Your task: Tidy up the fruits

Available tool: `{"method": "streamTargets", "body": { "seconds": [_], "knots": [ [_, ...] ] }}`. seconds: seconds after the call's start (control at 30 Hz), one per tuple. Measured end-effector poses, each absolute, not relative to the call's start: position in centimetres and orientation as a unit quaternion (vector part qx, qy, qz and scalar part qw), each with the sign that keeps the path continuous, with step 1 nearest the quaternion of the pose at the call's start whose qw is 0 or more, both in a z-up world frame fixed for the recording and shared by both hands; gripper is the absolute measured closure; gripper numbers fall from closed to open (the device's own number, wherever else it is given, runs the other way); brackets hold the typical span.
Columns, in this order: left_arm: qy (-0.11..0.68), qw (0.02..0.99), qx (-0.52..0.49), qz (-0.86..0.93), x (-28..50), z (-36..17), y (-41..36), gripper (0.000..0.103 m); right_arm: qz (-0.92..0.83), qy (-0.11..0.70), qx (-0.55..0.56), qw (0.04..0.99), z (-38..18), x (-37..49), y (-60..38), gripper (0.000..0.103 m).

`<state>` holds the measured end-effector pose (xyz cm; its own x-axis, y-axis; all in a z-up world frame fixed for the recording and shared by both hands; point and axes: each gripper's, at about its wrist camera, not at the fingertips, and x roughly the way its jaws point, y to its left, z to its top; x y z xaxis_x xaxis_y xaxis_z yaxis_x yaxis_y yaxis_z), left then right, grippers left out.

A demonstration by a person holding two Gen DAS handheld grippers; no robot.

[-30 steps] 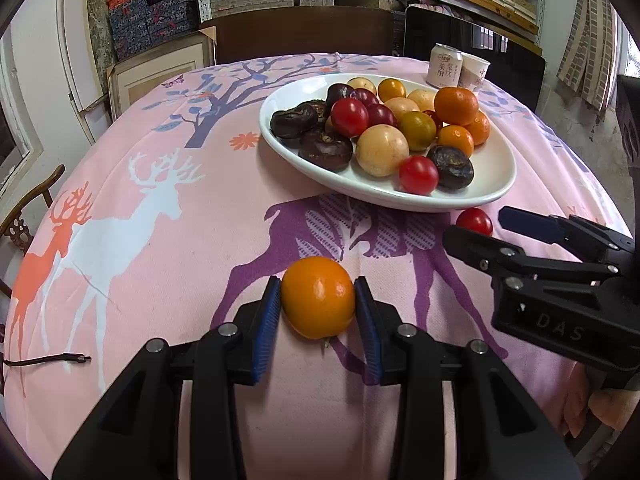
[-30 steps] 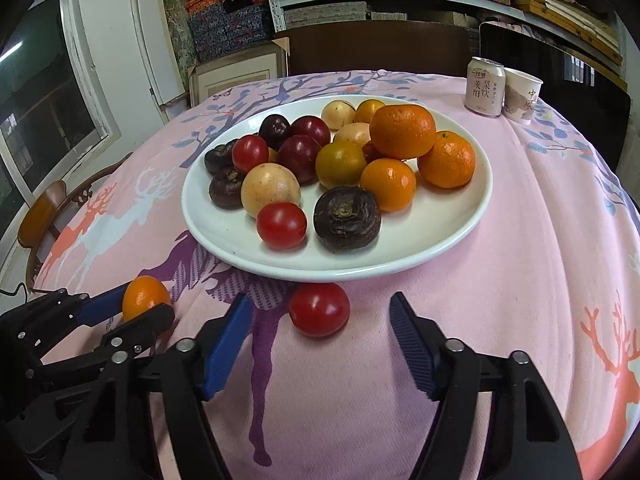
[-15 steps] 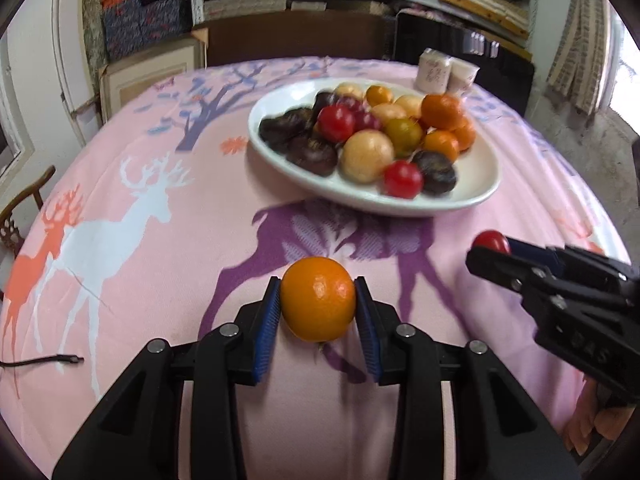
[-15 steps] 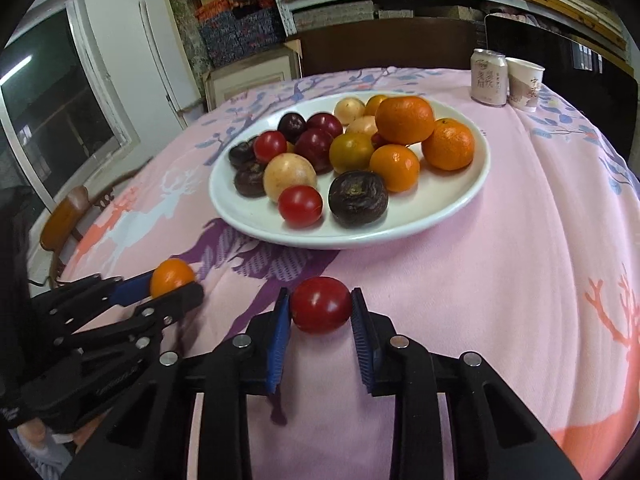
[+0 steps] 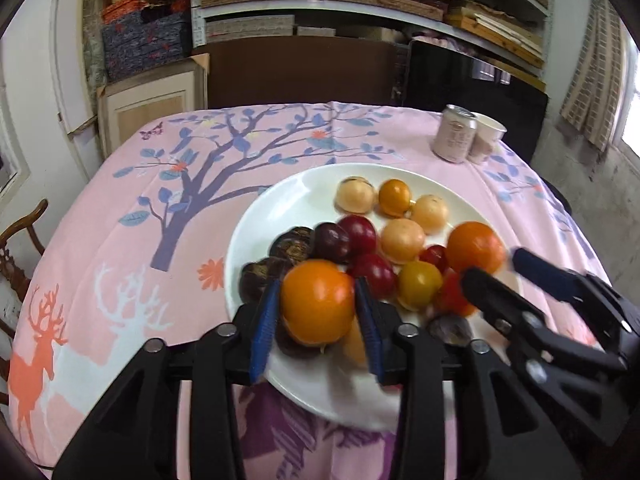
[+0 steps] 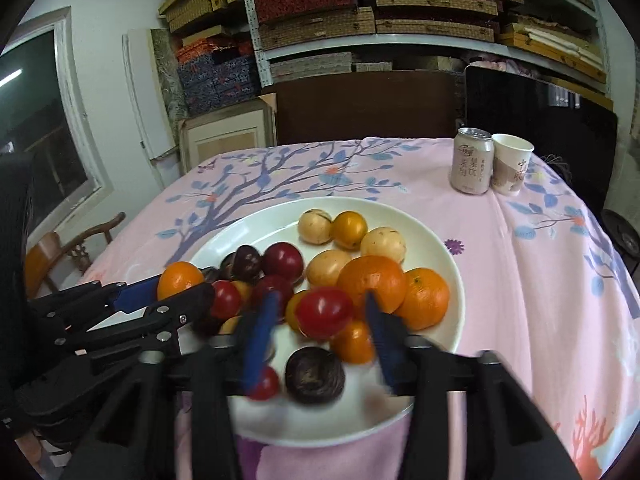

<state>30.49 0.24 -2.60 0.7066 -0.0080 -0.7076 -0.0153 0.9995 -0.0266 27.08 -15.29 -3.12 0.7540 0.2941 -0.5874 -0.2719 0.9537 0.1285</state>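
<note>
My left gripper (image 5: 318,314) is shut on an orange tangerine (image 5: 318,300) and holds it above the near left part of the white plate (image 5: 260,216). My right gripper (image 6: 322,320) is shut on a red tomato (image 6: 324,312) and holds it above the near part of the same plate (image 6: 232,240). The plate carries several oranges, tomatoes, pale round fruits and dark brown fruits. Each gripper shows in the other's view: the right gripper (image 5: 492,268) at right, the left gripper (image 6: 176,286) at left with its tangerine (image 6: 178,280).
The plate sits on a pink tablecloth (image 5: 160,200) with deer and tree prints. A drink can (image 6: 472,166) and a paper cup (image 6: 510,164) stand at the far right. A wooden chair (image 6: 60,252) is at the left edge. Shelves stand behind the table.
Both grippers have lifted their fruit off the cloth and moved forward over the plate. One second ago the right gripper was open around the tomato; it closed on it half a second ago.
</note>
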Motion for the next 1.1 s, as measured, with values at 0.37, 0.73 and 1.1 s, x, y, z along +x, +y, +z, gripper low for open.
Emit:
{"method": "streamTargets", "body": {
  "seconds": [0.37, 0.73, 1.1],
  "knots": [
    [0.36, 0.933, -0.015, 0.009, 26.0, -2.4, 0.8, 0.008, 0.134, 0.285, 0.024, 0.949, -3.1, 22.2, -17.5, 0.013],
    [0.36, 0.933, 0.002, 0.012, 19.8, -3.2, 0.6, 0.004, 0.1, 0.279, 0.042, 0.954, -3.8, 16.8, -19.9, 0.003],
    [0.364, 0.931, 0.011, 0.014, 18.6, -3.8, 0.3, 0.004, 0.073, 0.284, 0.039, 0.955, -4.5, 16.1, -20.8, 0.003]
  ]
}}
